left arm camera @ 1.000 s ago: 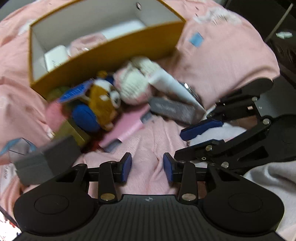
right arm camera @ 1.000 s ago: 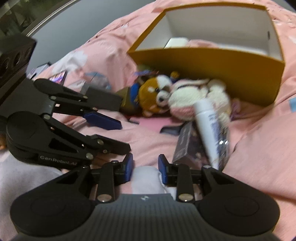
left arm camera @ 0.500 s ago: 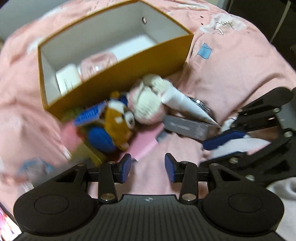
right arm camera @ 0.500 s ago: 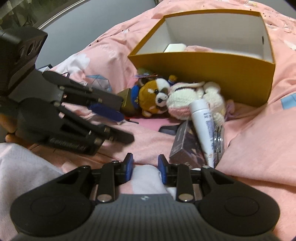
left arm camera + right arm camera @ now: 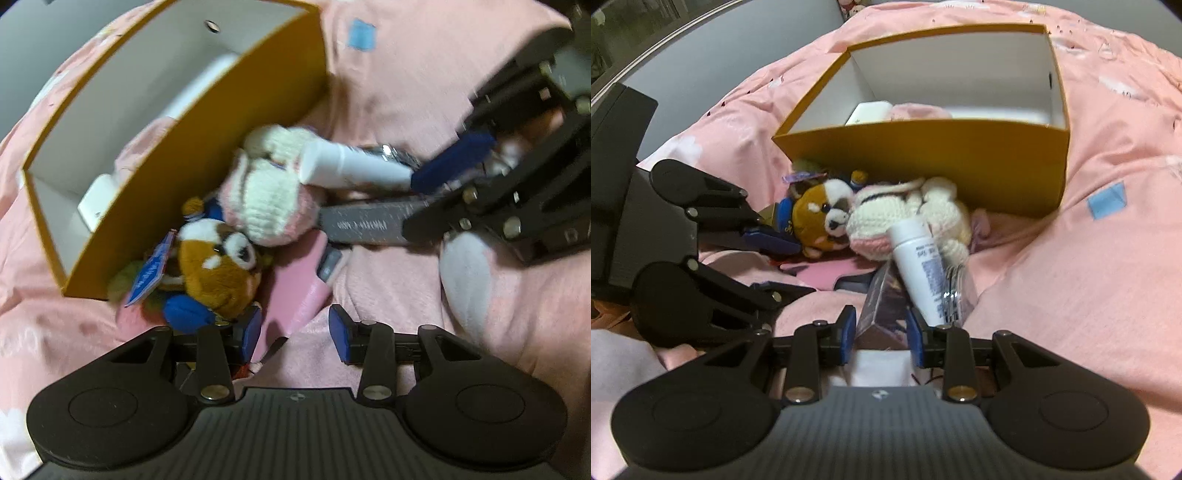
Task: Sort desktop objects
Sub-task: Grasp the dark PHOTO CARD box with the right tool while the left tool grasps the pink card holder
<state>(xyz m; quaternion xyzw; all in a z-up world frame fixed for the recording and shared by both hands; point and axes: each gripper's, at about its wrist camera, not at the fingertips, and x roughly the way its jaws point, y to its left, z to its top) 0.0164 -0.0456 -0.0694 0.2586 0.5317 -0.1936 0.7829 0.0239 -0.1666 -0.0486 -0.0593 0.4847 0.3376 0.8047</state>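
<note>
A yellow box (image 5: 207, 158) (image 5: 942, 162) stands open on pink bedding. Piled against its front wall are a brown plush toy (image 5: 218, 269) (image 5: 820, 214), a white-and-pink crochet toy (image 5: 269, 199) (image 5: 886, 218), a white tube (image 5: 351, 170) (image 5: 919, 266), a dark grey carton (image 5: 365, 225) (image 5: 882, 310) and a flat pink item (image 5: 299, 284) (image 5: 827, 273). My left gripper (image 5: 295, 332) (image 5: 786, 266) is open, low over the pile, with the pink item's near end between its fingers. My right gripper (image 5: 882, 332) (image 5: 417, 201) is open, with the carton's near end filling its gap; I cannot tell if the pads touch it.
Inside the box lie a white block (image 5: 868, 112) (image 5: 96, 199) and something pink (image 5: 916, 110). A metal band (image 5: 951, 291) lies beside the tube. A pale grey cloth (image 5: 465, 273) sits under the right gripper. The bedding has a blue patch (image 5: 1106, 201) at the right.
My left gripper has rolled and dropped closer to the pile, bringing the pink item between its fingers. My right gripper has edged forward until the carton's end sits between its pads.
</note>
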